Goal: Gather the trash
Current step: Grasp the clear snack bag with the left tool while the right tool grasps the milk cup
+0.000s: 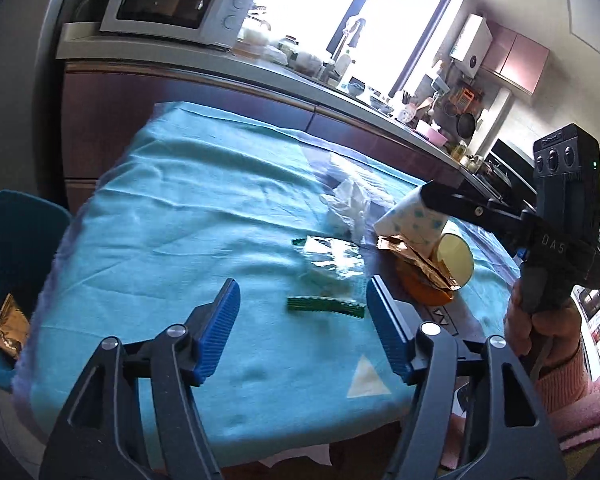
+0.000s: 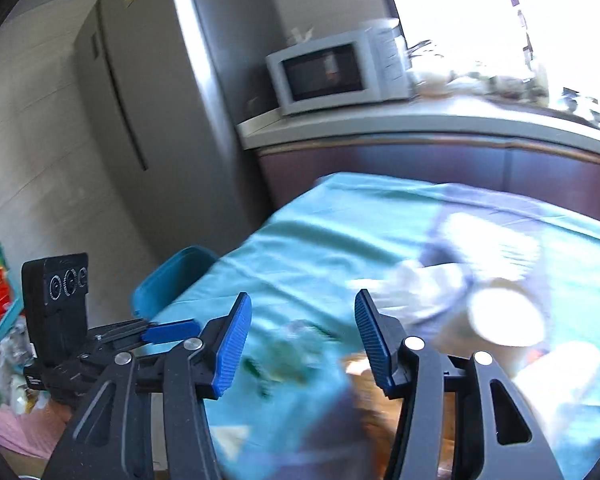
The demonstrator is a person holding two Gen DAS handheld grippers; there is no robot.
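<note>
On the teal tablecloth (image 1: 172, 208) lie a clear wrapper with green serrated edges (image 1: 328, 276), a crumpled white tissue (image 1: 350, 204), a gold foil wrapper (image 1: 416, 260) and a paper cup on its side (image 1: 424, 228). My left gripper (image 1: 302, 324) is open and empty, just short of the clear wrapper. My right gripper (image 2: 302, 340) is open and empty above the table; in the left wrist view its finger (image 1: 452, 200) is beside the cup. The right wrist view is blurred; the green wrapper (image 2: 288, 356) and cup (image 2: 504, 320) show faintly. A blue bin (image 1: 8, 264) left of the table holds a gold wrapper (image 1: 8, 324).
A kitchen counter (image 1: 204, 60) with a microwave (image 1: 172, 0) and clutter runs behind the table. A fridge (image 2: 148, 80) stands at the left. The bin also shows in the right wrist view (image 2: 172, 276).
</note>
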